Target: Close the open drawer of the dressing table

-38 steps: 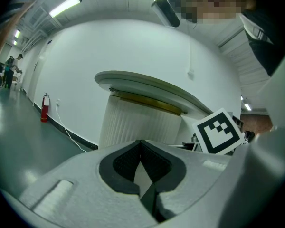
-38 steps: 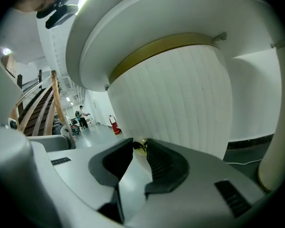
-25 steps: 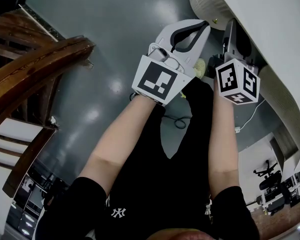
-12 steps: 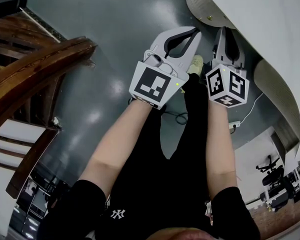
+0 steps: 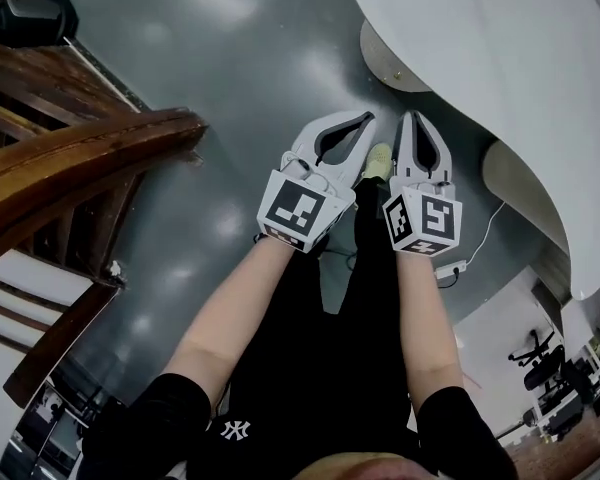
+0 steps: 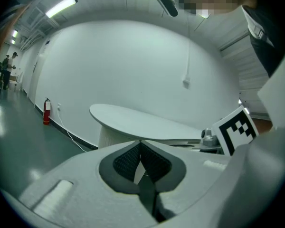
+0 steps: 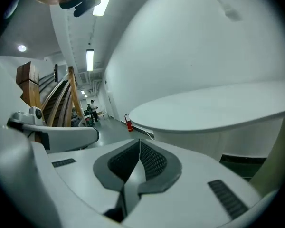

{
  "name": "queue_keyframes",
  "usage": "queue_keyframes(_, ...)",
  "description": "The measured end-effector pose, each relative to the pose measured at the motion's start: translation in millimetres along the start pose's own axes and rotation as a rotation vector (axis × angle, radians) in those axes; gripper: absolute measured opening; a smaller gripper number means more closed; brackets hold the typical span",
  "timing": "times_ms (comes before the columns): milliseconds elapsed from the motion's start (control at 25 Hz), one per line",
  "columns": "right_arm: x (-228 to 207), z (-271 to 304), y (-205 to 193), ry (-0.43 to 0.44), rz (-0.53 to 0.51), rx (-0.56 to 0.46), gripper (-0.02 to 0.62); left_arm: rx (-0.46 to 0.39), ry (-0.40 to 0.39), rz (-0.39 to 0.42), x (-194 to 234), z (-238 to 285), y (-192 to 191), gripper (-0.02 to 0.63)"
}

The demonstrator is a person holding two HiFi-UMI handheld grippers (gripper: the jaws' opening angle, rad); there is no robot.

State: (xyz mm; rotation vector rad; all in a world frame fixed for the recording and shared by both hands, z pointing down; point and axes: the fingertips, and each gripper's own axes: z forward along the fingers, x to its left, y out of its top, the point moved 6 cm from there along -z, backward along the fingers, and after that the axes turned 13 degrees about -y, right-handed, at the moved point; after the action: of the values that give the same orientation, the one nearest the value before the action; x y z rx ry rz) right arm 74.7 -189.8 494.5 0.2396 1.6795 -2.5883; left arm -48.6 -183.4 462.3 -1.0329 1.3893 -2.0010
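Jaws of the left hand-held gripper (image 5: 365, 120) and the right hand-held gripper (image 5: 413, 118) are pressed together, empty, the right pair having just been closing. Just beyond, the dressing table (image 5: 480, 48) is seen; its drawer is not shown, so completion cannot be judged.

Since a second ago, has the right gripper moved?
Yes. The right gripper has drawn back from under the table edge; its jaws have just been closing on nothing.
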Motion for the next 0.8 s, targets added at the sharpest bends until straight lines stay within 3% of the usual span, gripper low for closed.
queue_keyframes(400,43.2,-85.9,88.5,0.091,-0.038,-0.047,0.017,-0.036,-0.007,0.008,-53.2,-56.6,84.6,0.011)
queue_keyframes(800,69.5,-137.6,180.1,0.139,-0.079,-0.176,0.017,-0.095,-0.027,0.072,-89.4,-89.5,166.7,0.011)
